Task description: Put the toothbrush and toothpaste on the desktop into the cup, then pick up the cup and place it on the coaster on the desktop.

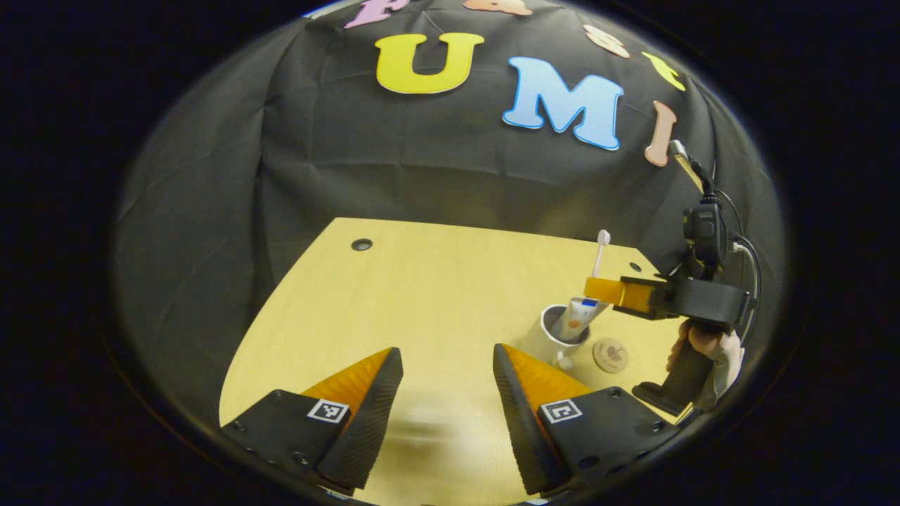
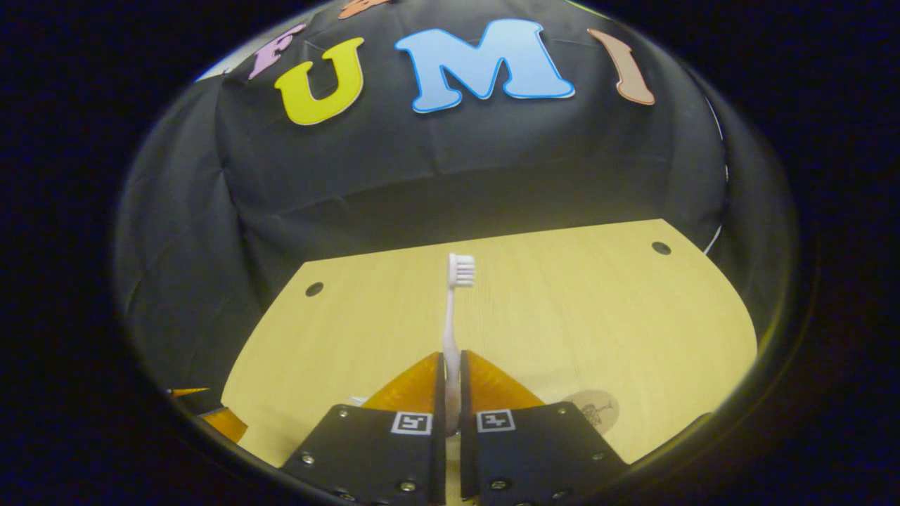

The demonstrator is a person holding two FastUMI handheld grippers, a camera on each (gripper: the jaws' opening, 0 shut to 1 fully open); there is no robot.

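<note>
One item, the toothpaste tube (image 1: 578,316), already stands in the white cup (image 1: 545,337) at lower right; the right tongs (image 2: 452,379) clamp the toothbrush (image 2: 455,309) above it. Left tongs (image 1: 446,393) gape, holding nothing. Coaster (image 1: 609,355) waits beside the cup on the tabletop (image 1: 422,295).

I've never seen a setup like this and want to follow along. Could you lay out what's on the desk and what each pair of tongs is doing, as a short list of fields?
Desk: light wooden desktop
Cup: white cup, upright
Toothpaste: tube already in cup, leaning
Toothbrush: toothbrush clamped upright in right tongs, above the cup
Coaster: round coaster beside cup, nothing on it
Left tongs: left tongs open, holding nothing
</note>
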